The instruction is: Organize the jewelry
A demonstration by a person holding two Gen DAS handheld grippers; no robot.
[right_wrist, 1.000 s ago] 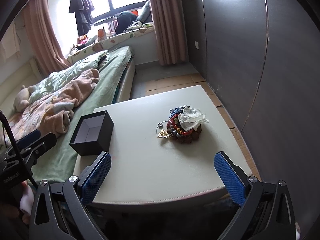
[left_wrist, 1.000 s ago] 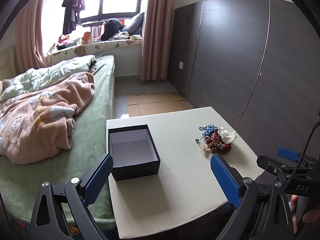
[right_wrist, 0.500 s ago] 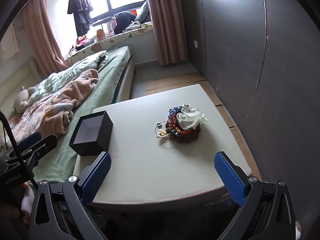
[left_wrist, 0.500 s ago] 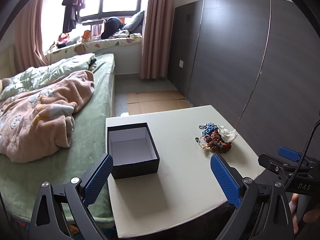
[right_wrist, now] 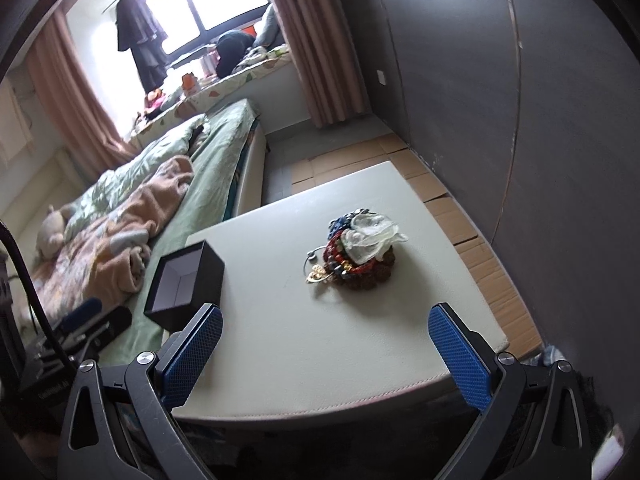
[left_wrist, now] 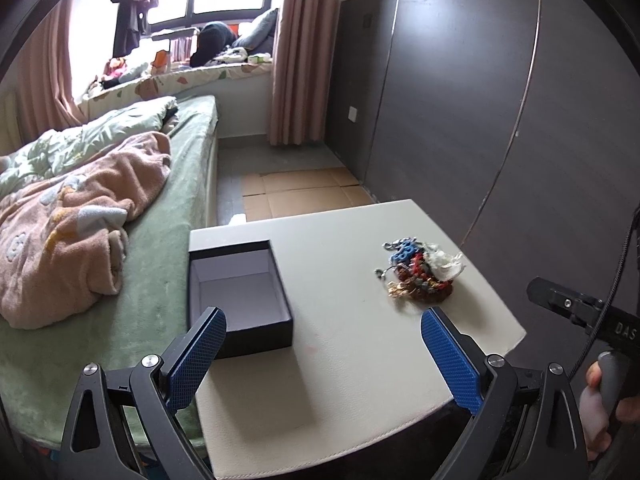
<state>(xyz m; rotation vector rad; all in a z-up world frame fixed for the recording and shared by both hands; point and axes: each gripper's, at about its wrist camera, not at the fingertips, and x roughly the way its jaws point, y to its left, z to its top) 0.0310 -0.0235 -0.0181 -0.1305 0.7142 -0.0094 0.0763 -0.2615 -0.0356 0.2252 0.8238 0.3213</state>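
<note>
Left claw (left_wrist: 322,354) spread wide, empty, above near counter (left_wrist: 360,380) edge. Right claw (right_wrist: 326,350) likewise spread, empty. Black box (left_wrist: 240,292) lidless, hollow, at counter's left edge beside bed (left_wrist: 160,240). Jewelry heap (right_wrist: 358,250) right of centre, well apart from box. Bare counter between them.

The left gripper (left_wrist: 322,354) hangs wide apart over the pale surface (left_wrist: 360,380) — empty. An open black box (left_wrist: 240,300) sits near the bed (left_wrist: 160,280); the jewelry pile (left_wrist: 420,272) lies well apart, rightward.
</note>
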